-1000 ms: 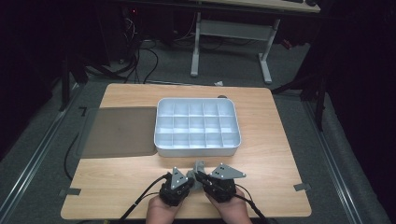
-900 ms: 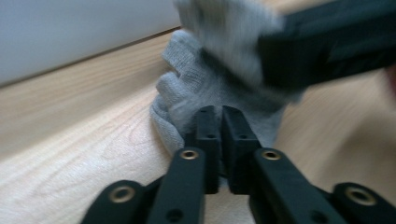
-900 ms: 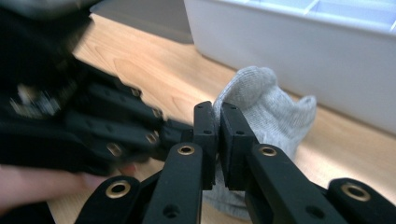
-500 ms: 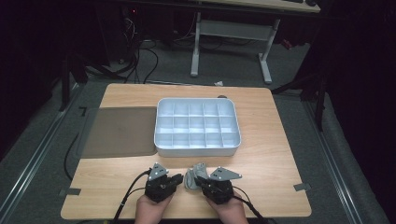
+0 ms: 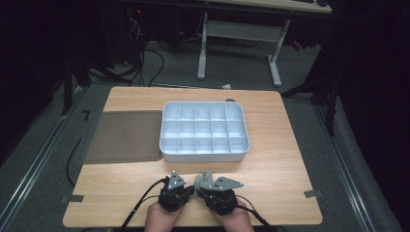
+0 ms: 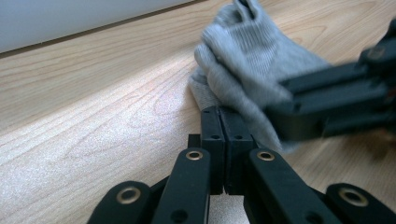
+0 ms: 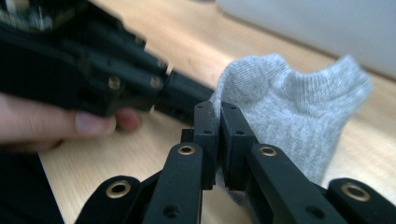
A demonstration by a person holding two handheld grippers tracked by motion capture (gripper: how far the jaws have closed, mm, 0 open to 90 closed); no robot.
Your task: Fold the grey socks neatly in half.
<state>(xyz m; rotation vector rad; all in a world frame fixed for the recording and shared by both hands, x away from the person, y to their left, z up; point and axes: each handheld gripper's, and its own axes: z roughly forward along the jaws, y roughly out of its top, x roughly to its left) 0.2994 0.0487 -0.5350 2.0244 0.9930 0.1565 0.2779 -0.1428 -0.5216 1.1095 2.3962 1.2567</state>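
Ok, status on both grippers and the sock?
Left gripper shut on sock. Right gripper shut on it too. Sock low over table. Nothing in the way.

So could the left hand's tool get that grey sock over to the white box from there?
Probably yes: the left gripper already pinches the sock, and bare table lies between it and the white box.

No readable text or labels.

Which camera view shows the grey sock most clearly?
The right gripper view: the grey sock lies there large and sharp, its knit plain. The left gripper view shows it partly behind the right gripper. In the high view it is a small grey patch between the grippers.
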